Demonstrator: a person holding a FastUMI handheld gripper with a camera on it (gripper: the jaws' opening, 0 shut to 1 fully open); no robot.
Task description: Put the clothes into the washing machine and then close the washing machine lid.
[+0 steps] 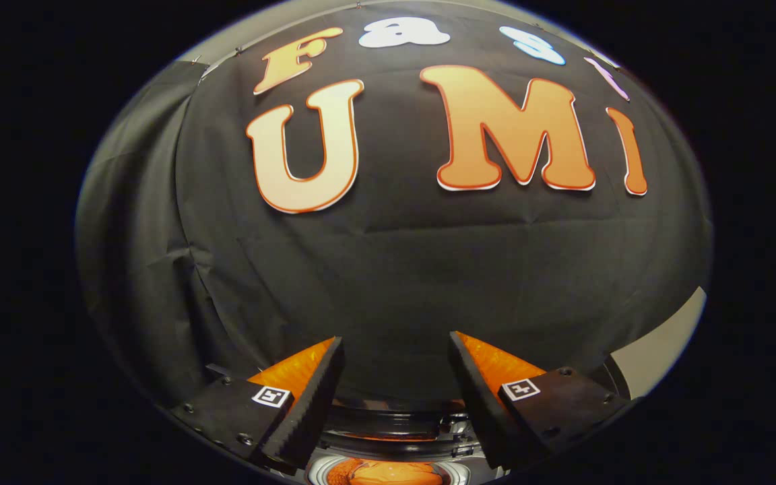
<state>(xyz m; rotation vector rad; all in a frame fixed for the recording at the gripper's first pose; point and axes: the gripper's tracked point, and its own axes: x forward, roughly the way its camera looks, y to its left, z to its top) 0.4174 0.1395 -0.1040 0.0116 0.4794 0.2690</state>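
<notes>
Two fingers (307, 397) of one gripper (396, 347) stand spread wide, pinching nothing. Below and between them sits one washing machine (395, 431), its round opening rimmed in dark rings, with orange clothes (391, 473) bunched inside. Beyond hangs black cloth (395, 269).

This is a recording booth, not a real home: black cloth (395, 269) hangs as its wall behind a washing machine (388, 431).
</notes>
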